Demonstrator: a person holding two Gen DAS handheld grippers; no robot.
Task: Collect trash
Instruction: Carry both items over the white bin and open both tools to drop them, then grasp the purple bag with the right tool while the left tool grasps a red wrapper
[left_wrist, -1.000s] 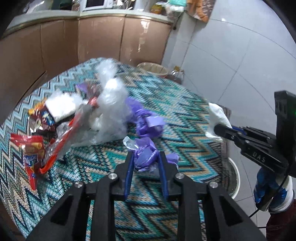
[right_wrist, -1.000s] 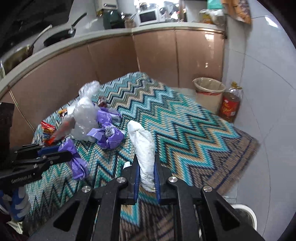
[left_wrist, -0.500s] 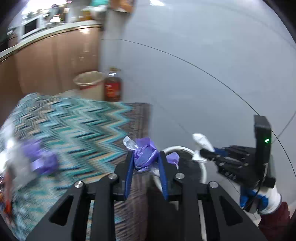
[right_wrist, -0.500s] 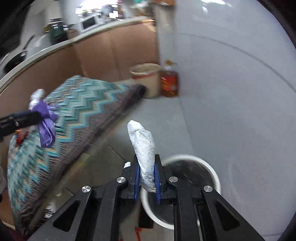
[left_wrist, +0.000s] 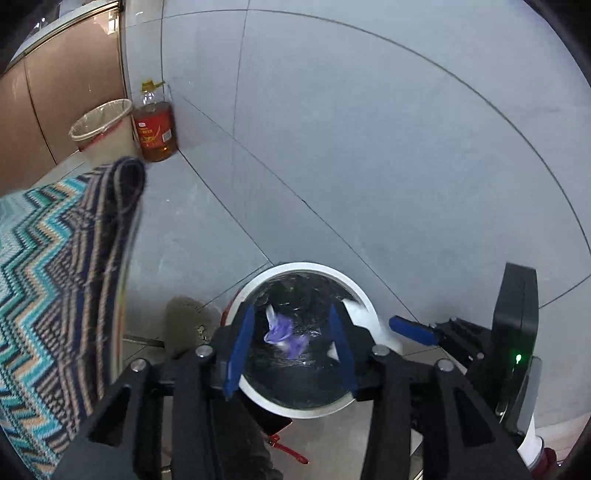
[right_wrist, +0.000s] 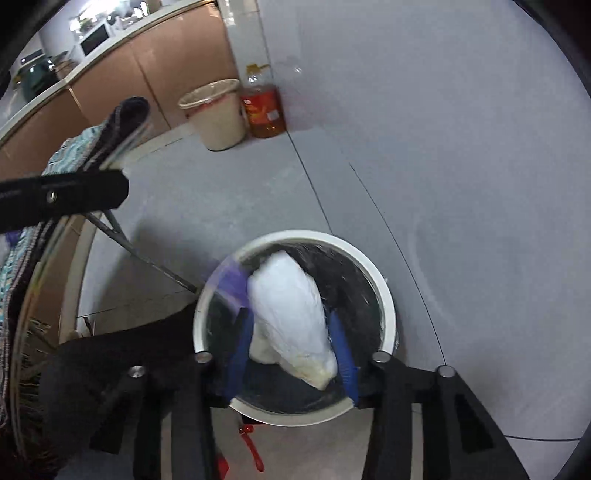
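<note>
**Dropping both pieces into the bin**

I have both grippers over the white bin (left_wrist: 369, 306), and I judge the step in hand to be the release. The left gripper (left_wrist: 291, 354) has its jaws spread, with the purple wrapper (left_wrist: 282, 332) loose between them, blurred, over the black liner. The right gripper (right_wrist: 291, 350) also has its jaws spread around the white bag (right_wrist: 291, 321), which looks free of the pads. To do this well, I would hold both grippers centred over the opening, well inside the rim, until both pieces settle, then turn to the zigzag cloth (left_wrist: 48, 266) for more trash.
</note>
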